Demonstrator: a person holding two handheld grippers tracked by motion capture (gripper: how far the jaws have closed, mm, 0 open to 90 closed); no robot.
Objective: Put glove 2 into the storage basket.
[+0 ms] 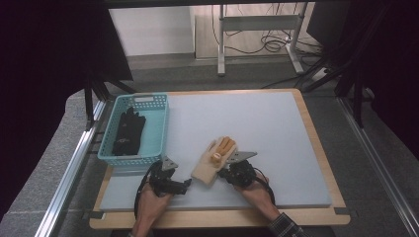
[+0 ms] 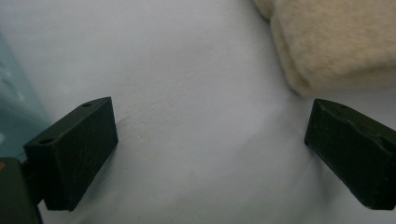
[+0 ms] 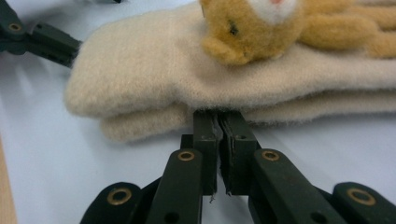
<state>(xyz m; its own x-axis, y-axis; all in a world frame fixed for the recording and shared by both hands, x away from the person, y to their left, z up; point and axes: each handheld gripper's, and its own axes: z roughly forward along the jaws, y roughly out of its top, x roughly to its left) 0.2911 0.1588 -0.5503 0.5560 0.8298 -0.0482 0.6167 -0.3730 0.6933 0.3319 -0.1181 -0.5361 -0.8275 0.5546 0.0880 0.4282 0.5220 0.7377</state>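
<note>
Cream glove (image 1: 213,162) lies diagonally, fingers up-right (cuff toward the person).

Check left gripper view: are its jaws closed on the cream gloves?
No, the left gripper stands open over bare mat; the cream gloves lie beyond it.

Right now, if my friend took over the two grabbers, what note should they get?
Left gripper: open, resting on the mat just left of the cream gloves' cuff, nothing between its jaws.
Right gripper: shut, jaws tight together, tips against the edge of the cream gloves; whether it pinches any fabric cannot be told.
Things: the cream gloves, with a little bear on top, lie stacked on the mat. Black gloves already lie in the blue basket.
Done: black gloves are binned.
Left: probably get the cream gloves into the basket too.
</note>
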